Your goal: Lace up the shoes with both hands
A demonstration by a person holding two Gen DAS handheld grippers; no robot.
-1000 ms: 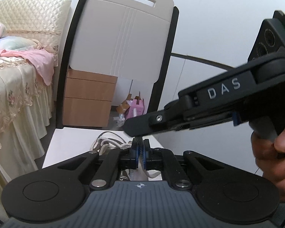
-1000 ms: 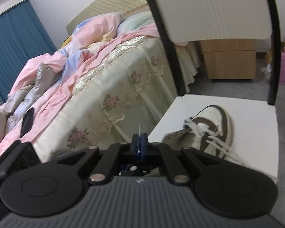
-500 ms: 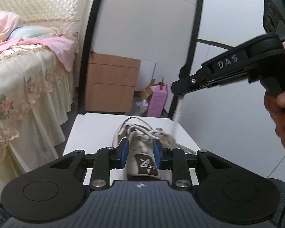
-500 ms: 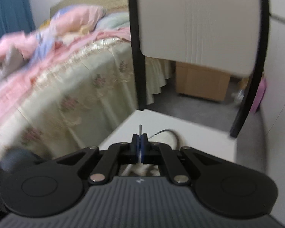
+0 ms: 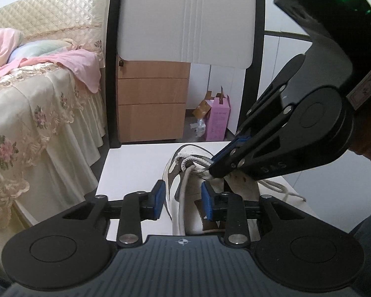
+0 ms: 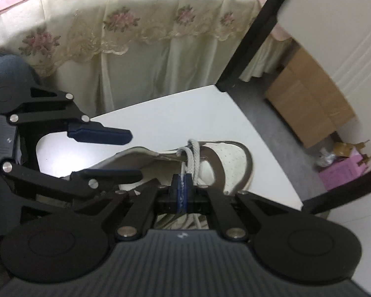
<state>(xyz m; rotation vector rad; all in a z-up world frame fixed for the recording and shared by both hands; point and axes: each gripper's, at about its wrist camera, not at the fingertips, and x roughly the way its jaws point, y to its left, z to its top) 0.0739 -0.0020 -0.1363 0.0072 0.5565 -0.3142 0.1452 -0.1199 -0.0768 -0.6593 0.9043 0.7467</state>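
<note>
A white sneaker with brown trim (image 5: 193,148) (image 6: 232,158) lies on the white chair seat (image 5: 136,163) (image 6: 173,113), toe pointing away. My left gripper (image 5: 183,200) (image 6: 136,153) straddles the shoe's tongue and one lace strand. Its jaws are closing, but the blue pads do not press on anything. My right gripper (image 6: 183,185) (image 5: 214,167) points steeply down over the shoe's throat. It is shut on the white lace (image 6: 193,153) (image 5: 193,163), just behind where the lace crosses near the toe.
A bed with a floral lace valance (image 5: 37,123) stands close on the left. Behind the chair back (image 5: 185,19) are a wooden drawer unit (image 5: 150,104) and a pink box (image 5: 219,121) on the floor. A person's hand (image 5: 368,148) holds the right gripper.
The left gripper went from shut to open and dropped over the shoe's tongue. The right gripper rolled and swung down from high on the right to the shoe, lace still pinched.
</note>
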